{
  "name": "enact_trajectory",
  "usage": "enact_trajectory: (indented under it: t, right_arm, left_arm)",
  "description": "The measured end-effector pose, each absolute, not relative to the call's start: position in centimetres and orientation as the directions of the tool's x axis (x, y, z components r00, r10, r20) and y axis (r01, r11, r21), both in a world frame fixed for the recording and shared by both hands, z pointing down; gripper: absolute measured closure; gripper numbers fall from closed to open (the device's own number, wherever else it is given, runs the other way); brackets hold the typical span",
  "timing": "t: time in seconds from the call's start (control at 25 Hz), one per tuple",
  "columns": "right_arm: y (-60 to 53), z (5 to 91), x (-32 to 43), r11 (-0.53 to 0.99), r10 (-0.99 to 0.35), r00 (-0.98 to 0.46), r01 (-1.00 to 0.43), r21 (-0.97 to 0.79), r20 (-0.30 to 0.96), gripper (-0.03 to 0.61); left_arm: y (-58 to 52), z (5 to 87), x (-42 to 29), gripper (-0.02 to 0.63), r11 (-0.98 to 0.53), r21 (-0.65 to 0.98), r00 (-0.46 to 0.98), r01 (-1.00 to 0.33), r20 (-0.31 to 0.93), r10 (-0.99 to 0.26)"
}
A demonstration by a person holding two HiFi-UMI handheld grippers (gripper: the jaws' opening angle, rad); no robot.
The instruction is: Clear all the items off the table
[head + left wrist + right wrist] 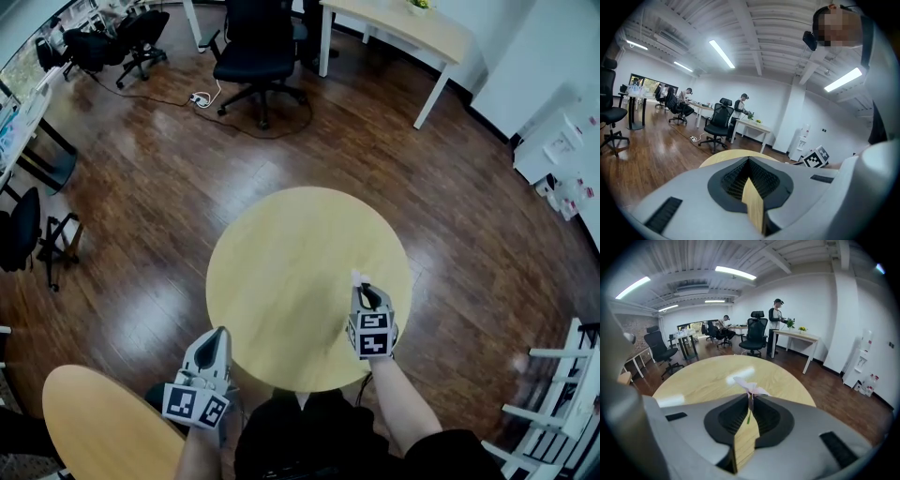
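The left gripper (219,333) sits at the near left rim of the round tabletop (281,253), its marker cube toward the person and its nose aimed forward across the wood. In the left gripper view its fingers (761,180) are clenched tip to tip with nothing between them. Only a wedge of tabletop (717,158) shows beyond them.

To the right, the right gripper (367,289) hangs over the near right part of the tabletop. It tilts downward, and the bare forearm (403,403) behind it reaches in from the person's side. Its fingers (766,418) are clenched on a small flower (749,386), grasping it by the thin green stem. The stem's long axis runs along the seam between the fingers, in line with the gripper. The pale pink-white bloom sticks out past the fingertips, pointing away from the person. In the head view the flower (357,278) shows as a light speck just off the gripper's tip, above the wood.
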State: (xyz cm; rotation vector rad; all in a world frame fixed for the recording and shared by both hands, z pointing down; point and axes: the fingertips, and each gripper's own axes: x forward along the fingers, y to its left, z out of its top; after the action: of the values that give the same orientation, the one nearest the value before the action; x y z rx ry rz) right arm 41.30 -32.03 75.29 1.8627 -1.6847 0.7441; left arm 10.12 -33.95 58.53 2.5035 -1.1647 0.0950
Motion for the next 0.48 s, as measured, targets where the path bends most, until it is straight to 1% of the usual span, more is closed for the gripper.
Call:
enact_trajectory:
  t: [0.2, 0.36, 0.48]
  right_arm:
    - [-34.1, 68.2, 42.4, -0.083, -0.813, 0.09, -0.996, 0.039, 0.575, 0.545]
    - [-35.6, 60.7, 43.4, -0.071, -0.894, 0.097, -0.995, 0.076, 0.436, 0.545]
    - [-35.9, 55.5, 43.5, -0.063, -0.941, 0.089, -0.994, 0.088, 0.327, 0.545]
  left_arm:
    - [-36.1, 54.0, 11.5, 0.623, -0.626, 0.279, 0.668, -0.728, 0.085, -0.739]
    - [-37.2, 49.8, 13.5, 0.623, -0.668, 0.242, 0.685, -0.703, -0.02, -0.728]
    - [-37.3, 48.0, 14.0, 0.623, -0.677, 0.228, 0.683, -0.7, -0.064, -0.728]
